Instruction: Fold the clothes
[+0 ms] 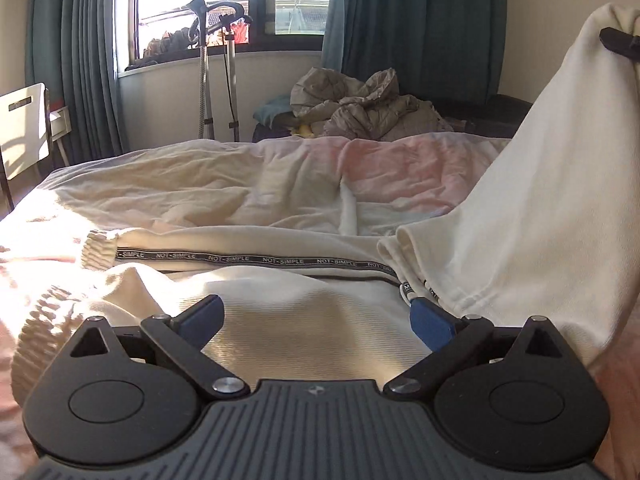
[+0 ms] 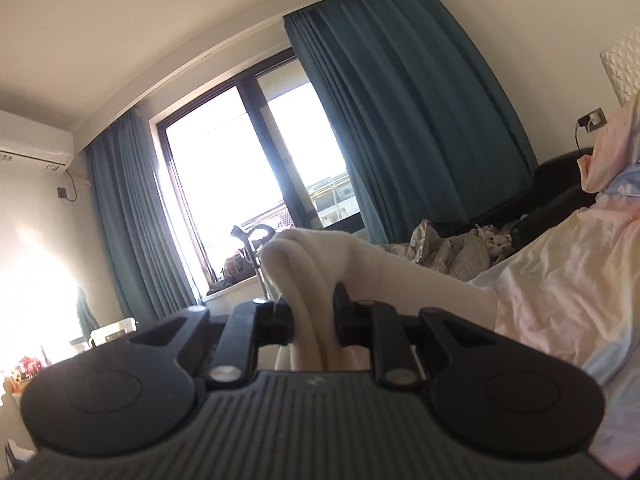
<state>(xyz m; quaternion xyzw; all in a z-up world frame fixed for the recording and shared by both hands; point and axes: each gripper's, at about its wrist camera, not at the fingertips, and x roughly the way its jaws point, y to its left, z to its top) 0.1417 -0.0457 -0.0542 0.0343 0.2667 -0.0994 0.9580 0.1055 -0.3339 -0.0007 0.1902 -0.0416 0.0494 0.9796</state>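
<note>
A cream garment with a black "NOT-SIMPLE" stripe lies on the bed. My left gripper hovers low over it, jaws wide open and empty, blue pads apart. My right gripper is shut on a bunched fold of the same cream garment and holds it up in the air. In the left wrist view that lifted part hangs at the right, with the right gripper's black tip at its top.
The bed has a rumpled pink and cream sheet. A pile of grey clothes lies beyond it. A steamer stand stands by the window with teal curtains. A white chair is at the left.
</note>
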